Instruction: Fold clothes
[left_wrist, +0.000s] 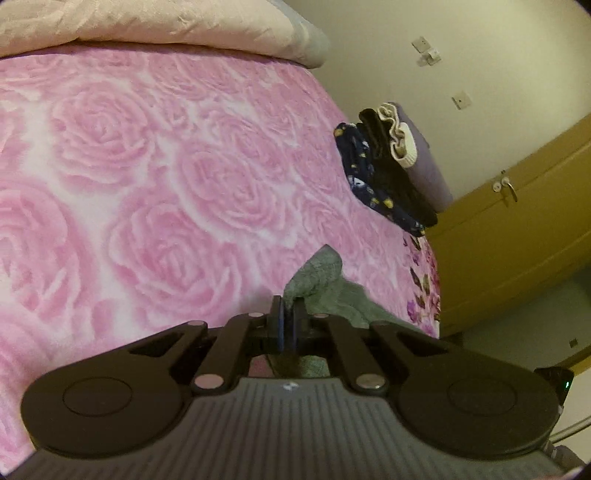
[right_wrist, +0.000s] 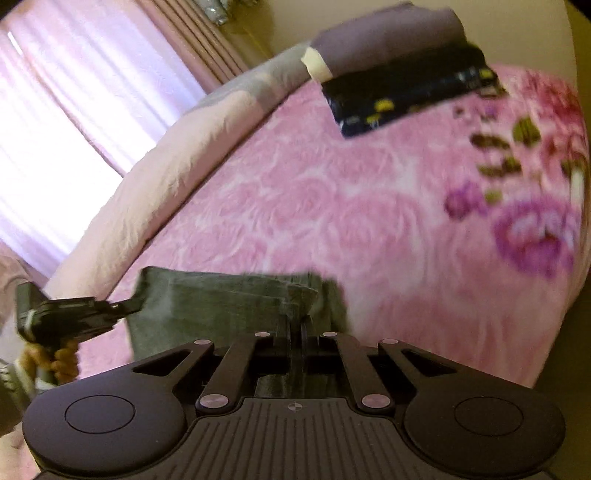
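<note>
Left tool (left_wrist: 289, 314): jaws closed together, pinching a bunched corner of the grey garment (left_wrist: 317, 275). Right tool (right_wrist: 295, 325): jaws likewise clenched, on a fold of the same grey garment (right_wrist: 229, 299); the right wrist view is smeared, so the exact bite point cannot be read. In that view the left tool shows at far left, its tip on the cloth's left corner, carried by a hand (right_wrist: 55, 360).

Garment location: on the bed (left_wrist: 155, 192), on the pink rose blanket, close to the near edge, stretched between the two tools. It looks partly gathered, with layered creases near the right tool; not yet a finished rectangle.

Progress (judgement): a stack of folded clothes (left_wrist: 384, 173) — dark patterned piece, black piece, pale-trimmed purple one — sits at the far side of the bed, so several items appear done. The grey one is in hand, early or mid-fold. Whether any other unfolded pieces remain cannot be told.

Edges and room: wide bare blanket ahead of both tools, well apart from the stack, enough to lay the garment flat. A rolled quilt (left_wrist: 159, 26) runs along the far side. The bed's right edge lies near the left tool, with a wooden cabinet (left_wrist: 517, 236) beyond; cloth could slip over there.
</note>
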